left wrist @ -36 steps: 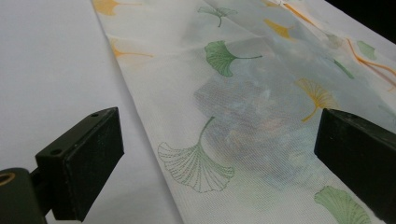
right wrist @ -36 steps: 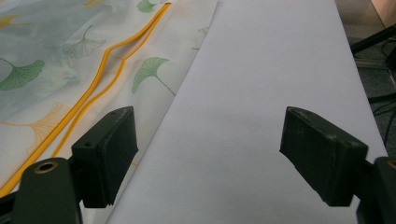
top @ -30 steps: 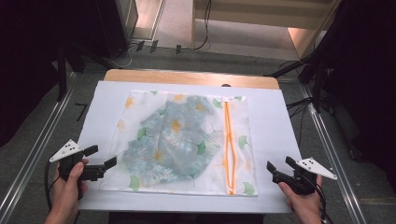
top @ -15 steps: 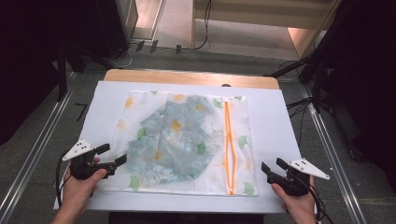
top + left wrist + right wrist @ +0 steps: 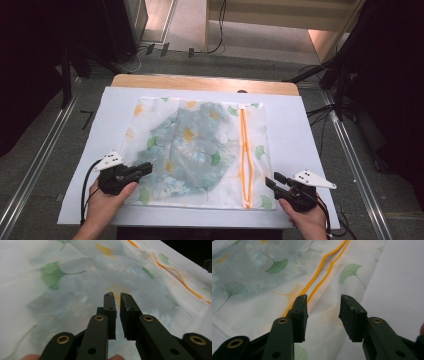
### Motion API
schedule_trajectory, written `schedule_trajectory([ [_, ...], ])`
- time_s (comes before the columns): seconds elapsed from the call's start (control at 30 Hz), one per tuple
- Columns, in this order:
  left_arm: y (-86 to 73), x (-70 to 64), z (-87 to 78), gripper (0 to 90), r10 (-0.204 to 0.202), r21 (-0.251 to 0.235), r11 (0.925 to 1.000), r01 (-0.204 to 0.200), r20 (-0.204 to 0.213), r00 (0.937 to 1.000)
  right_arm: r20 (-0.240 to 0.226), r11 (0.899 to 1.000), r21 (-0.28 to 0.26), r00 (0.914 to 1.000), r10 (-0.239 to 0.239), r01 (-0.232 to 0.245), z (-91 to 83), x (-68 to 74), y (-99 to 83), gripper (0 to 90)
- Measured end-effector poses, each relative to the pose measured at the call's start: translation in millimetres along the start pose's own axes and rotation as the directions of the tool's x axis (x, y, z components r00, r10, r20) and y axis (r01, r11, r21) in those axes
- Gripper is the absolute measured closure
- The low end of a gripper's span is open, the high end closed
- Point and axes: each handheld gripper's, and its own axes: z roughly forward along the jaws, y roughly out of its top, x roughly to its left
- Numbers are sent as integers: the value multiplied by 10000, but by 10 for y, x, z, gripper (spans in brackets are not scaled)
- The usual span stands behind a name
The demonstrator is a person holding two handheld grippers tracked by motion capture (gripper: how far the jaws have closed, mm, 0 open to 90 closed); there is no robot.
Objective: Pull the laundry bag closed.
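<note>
Mesh bag (image 5: 200, 150) with a ginkgo leaf print lies flat on a white sheet (image 5: 295, 125) that covers the table, and a blue-grey printed garment (image 5: 192, 147) is visible inside it through the thin fabric. An orange zipper (image 5: 244, 155) runs along the bag on the side nearer to the right gripper (image 5: 280, 184), and in the right gripper view this zipper (image 5: 322, 270) is partly open, its two orange lines apart from each other. The right gripper (image 5: 323, 315) is held at the near corner of the bag, just beside the zipper end; its jaws stand well apart with nothing between them, above the pale fabric of the bag (image 5: 274, 280). The white sheet (image 5: 402, 285) is to the right of that gripper's jaws. The left gripper (image 5: 140, 170) is at the opposite near corner, with its jaws over the edge of the bag. In the left gripper view the left gripper (image 5: 117, 312) has its jaws almost together, only a thin gap between them, and they grip nothing; the bag (image 5: 75, 277) lies under and ahead of them, and the zipper (image 5: 175, 277) is far ahead to the right. Each gripper is held by one hand of the person, the left hand (image 5: 105, 205) and the right hand (image 5: 307, 220).
</note>
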Motion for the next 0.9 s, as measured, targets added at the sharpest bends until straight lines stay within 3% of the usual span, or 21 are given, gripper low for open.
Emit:
schedule_trajectory([
  [0.13, 23, -216, 181, 900, 287, 342, 9989, -307, 572, 9980, -391, 9989, 452, 9991, -137, 154, 16, 76, -22, 717],
  [0.2, 22, -355, 310, 900, 583, 668, 9957, -648, 958, 9937, -520, 9963, 799, 9983, -277, 318, 36, 131, -40, 796],
  [0.33, 11, -540, 498, 900, 697, 1025, 9911, -851, 1450, 9870, -1002, 9900, 1213, 9931, -602, 722, 87, 226, -48, 900],
  [0.43, 22, -797, 746, 900, 773, 1604, 9814, -1059, 1747, 9816, -1713, 9843, 1548, 9835, -579, 849, 143, 268, -57, 900],
  [0.57, 55, -1011, 968, 900, 629, 1926, 9758, -1034, 2058, 9766, -1832, 9769, 1770, 9793, -867, 1196, 199, 341, -81, 900],
  [0.77, 40, -1258, 1236, 900, 812, 2230, 9649, -1389, 2497, 9649, -2328, 9704, 2028, 9690, -827, 1315, 252, 376, -124, 815],
  [0.9, -29, -1360, 1340, 900, 1150, 2584, 9487, -1824, 2554, 9600, -2708, 9629, 2159, 9574, -1003, 1620, 255, 405, -136, 785],
])
